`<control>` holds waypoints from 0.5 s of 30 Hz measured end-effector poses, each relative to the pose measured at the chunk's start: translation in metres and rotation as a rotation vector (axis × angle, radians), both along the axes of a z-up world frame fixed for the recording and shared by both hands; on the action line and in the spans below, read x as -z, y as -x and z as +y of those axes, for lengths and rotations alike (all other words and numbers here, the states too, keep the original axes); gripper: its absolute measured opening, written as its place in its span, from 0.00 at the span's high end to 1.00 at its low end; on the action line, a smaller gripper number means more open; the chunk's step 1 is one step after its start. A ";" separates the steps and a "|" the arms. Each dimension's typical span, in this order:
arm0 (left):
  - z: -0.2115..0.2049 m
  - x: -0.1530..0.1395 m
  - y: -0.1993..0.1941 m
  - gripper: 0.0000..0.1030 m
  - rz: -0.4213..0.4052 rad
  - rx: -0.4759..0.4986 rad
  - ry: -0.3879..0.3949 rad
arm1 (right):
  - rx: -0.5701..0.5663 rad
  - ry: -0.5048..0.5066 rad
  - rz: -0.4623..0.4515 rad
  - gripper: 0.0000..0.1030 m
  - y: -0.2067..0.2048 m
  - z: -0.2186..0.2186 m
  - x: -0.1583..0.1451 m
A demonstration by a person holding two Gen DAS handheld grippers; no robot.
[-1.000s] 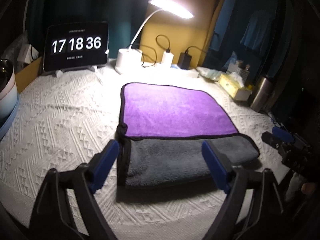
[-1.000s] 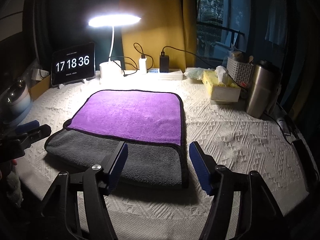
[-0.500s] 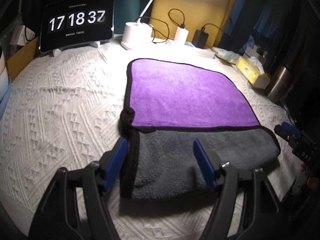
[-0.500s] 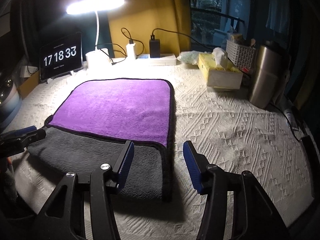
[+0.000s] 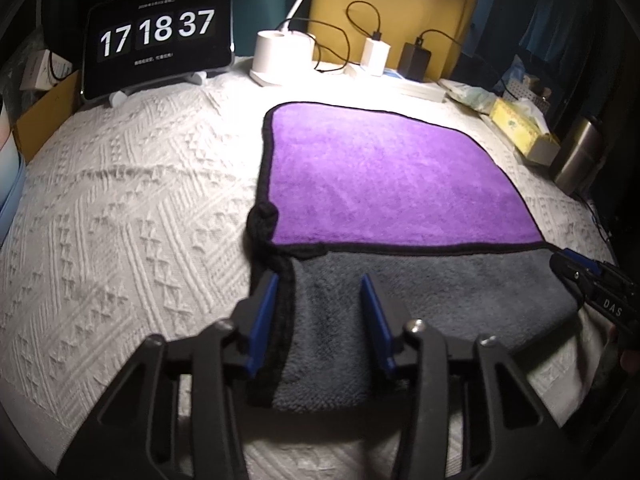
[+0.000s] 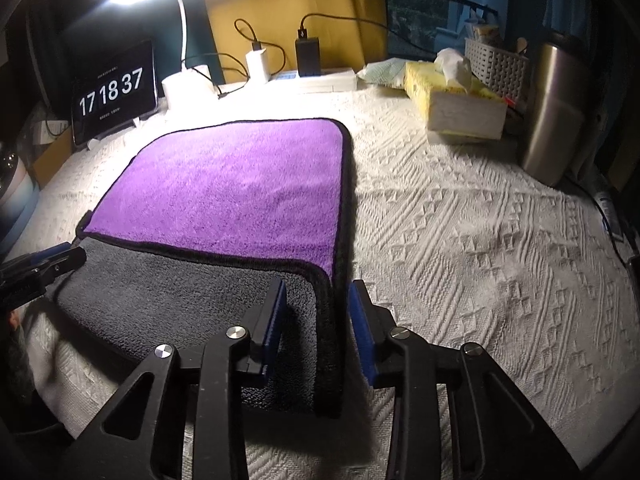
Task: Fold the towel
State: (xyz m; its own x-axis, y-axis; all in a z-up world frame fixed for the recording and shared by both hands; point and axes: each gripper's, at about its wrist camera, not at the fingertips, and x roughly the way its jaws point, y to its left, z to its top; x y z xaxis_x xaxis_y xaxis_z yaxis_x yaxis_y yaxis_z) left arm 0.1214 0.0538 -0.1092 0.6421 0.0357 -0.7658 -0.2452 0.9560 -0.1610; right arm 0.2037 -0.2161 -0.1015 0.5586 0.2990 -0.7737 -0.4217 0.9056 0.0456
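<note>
A towel, purple (image 5: 384, 176) on one face and grey on the other, lies flat on a white textured cloth, black-edged, with its near strip folded over grey side up (image 5: 420, 292). My left gripper (image 5: 320, 316) is open, its blue pads straddling the towel's near left corner. In the right wrist view the towel (image 6: 224, 188) lies left of centre. My right gripper (image 6: 316, 320) is open, straddling the towel's near right edge. Each gripper shows at the side of the other's view: the right one (image 5: 592, 284), the left one (image 6: 40, 268).
At the back stand a clock tablet (image 5: 156, 36), a lit desk lamp base (image 5: 280, 56) and chargers with cables. A yellow tissue box (image 6: 456, 100), a white basket and a steel flask (image 6: 552, 120) stand at the right. White cloth (image 6: 480, 240) covers the table.
Both grippers have moved forward and down onto the towel's near corners, and their jaws have narrowed. The towel has not moved.
</note>
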 end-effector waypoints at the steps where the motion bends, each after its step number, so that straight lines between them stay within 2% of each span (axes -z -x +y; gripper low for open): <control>1: 0.000 0.000 0.000 0.62 0.000 -0.002 -0.002 | -0.002 0.000 0.003 0.73 0.000 0.000 0.001; 2: 0.000 0.001 0.001 0.67 0.001 -0.005 -0.005 | -0.006 0.002 0.005 0.75 0.000 0.001 0.002; 10: -0.002 -0.002 0.006 0.87 -0.013 -0.003 -0.005 | -0.027 0.032 -0.028 0.90 0.007 0.006 -0.003; 15: -0.001 -0.008 0.010 0.92 -0.035 -0.005 -0.007 | -0.024 0.033 -0.052 0.92 0.010 0.006 -0.010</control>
State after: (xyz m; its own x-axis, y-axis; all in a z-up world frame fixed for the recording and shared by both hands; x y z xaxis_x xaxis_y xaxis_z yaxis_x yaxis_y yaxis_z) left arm 0.1114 0.0527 -0.1011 0.6682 0.0445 -0.7426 -0.2443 0.9560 -0.1625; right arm 0.1938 -0.2103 -0.0918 0.5909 0.2880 -0.7536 -0.4448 0.8956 -0.0065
